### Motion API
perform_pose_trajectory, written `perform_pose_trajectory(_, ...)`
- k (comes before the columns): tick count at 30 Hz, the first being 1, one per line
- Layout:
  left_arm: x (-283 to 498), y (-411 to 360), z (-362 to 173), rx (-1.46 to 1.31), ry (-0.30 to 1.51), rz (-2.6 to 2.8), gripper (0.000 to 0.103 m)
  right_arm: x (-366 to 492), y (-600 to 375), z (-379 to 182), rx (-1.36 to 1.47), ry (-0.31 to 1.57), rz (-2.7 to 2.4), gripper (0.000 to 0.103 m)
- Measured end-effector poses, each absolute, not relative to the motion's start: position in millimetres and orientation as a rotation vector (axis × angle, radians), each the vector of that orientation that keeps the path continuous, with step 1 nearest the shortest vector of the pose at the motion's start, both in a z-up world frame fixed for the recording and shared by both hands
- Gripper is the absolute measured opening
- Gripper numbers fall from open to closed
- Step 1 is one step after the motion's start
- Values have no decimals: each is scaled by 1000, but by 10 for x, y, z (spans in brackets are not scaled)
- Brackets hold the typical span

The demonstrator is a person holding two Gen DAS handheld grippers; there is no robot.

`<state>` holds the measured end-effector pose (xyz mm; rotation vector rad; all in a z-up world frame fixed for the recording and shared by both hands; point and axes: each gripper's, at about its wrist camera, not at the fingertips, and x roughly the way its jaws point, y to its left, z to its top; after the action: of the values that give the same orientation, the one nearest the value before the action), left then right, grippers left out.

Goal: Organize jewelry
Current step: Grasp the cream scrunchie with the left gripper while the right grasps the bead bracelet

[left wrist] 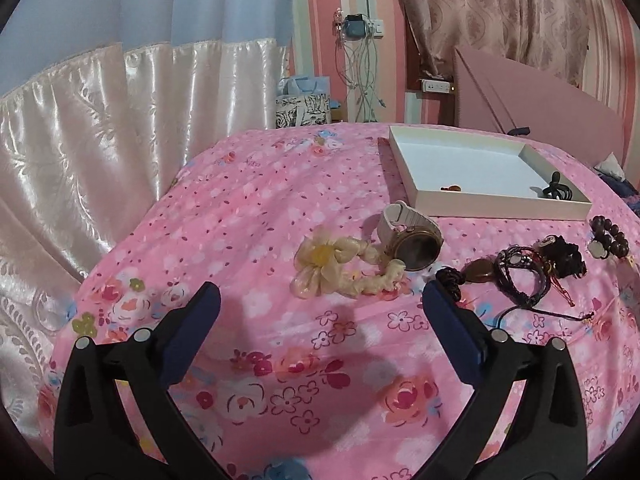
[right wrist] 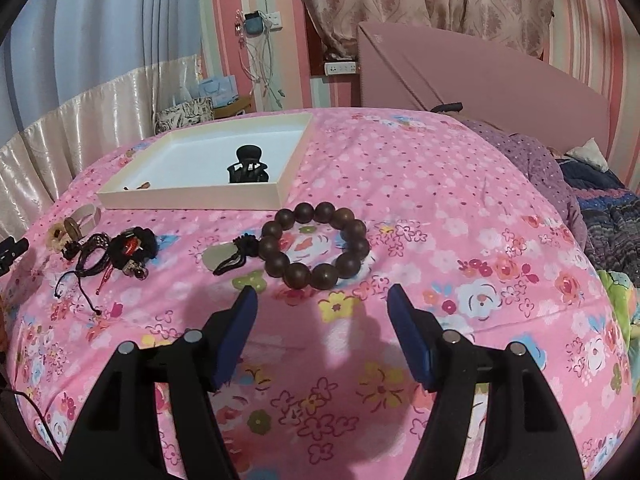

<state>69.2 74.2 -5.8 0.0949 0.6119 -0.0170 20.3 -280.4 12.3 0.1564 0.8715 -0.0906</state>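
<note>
A shallow white tray (left wrist: 496, 204) (right wrist: 188, 199) lies on the pink floral bedspread and holds a black hair claw (right wrist: 247, 169) (left wrist: 557, 189) and a small brown piece (left wrist: 452, 189). My left gripper (left wrist: 320, 300) is open and empty just short of a cream flower scrunchie (left wrist: 340, 266) and a watch (left wrist: 414, 242) with a white strap. Dark cord bracelets (left wrist: 520, 276) (right wrist: 108, 252) lie to the right of the watch. My right gripper (right wrist: 322, 300) is open and empty just short of a brown bead bracelet (right wrist: 314, 246) (left wrist: 608, 236).
A pink headboard (right wrist: 480, 76) stands behind the bed. Folded blankets (right wrist: 600, 208) lie at the right. Satin curtains (left wrist: 100, 120) hang at the left. Patterned boxes (left wrist: 302, 110) and hanging cables (left wrist: 360, 72) are by the far wall.
</note>
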Motion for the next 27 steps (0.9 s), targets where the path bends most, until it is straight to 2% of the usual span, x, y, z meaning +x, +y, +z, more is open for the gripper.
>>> perform_pose_trajectory(7, 923, 689, -127, 107, 649, 6, 100, 270, -2872, 104, 172, 878, -115, 68)
perform_pose_trajectory(12, 1180, 715, -194, 134, 698, 30, 89, 362, -2949, 69, 182, 890, -138, 68)
perform_pose_trajectory(15, 1332, 694, -241, 159, 725, 37, 81, 460, -2979, 48, 188, 896, -147, 68)
perform_pose_trajectory(17, 1417, 683, -287, 166, 751, 37, 69, 553, -2994, 5, 191, 912, -152, 68)
perform_pose_trajectory(22, 1573, 657, -438, 168, 831, -5, 55, 740, -3020, -137, 213, 960, -144, 67)
perform_pose_trajectory(25, 1607, 678, -482, 152, 855, -21, 39, 826, -3037, -198, 218, 984, -151, 67)
perform_pose_trajectory(27, 1618, 698, -490, 139, 857, -23, 34, 887, -3076, -262, 227, 1015, -176, 65)
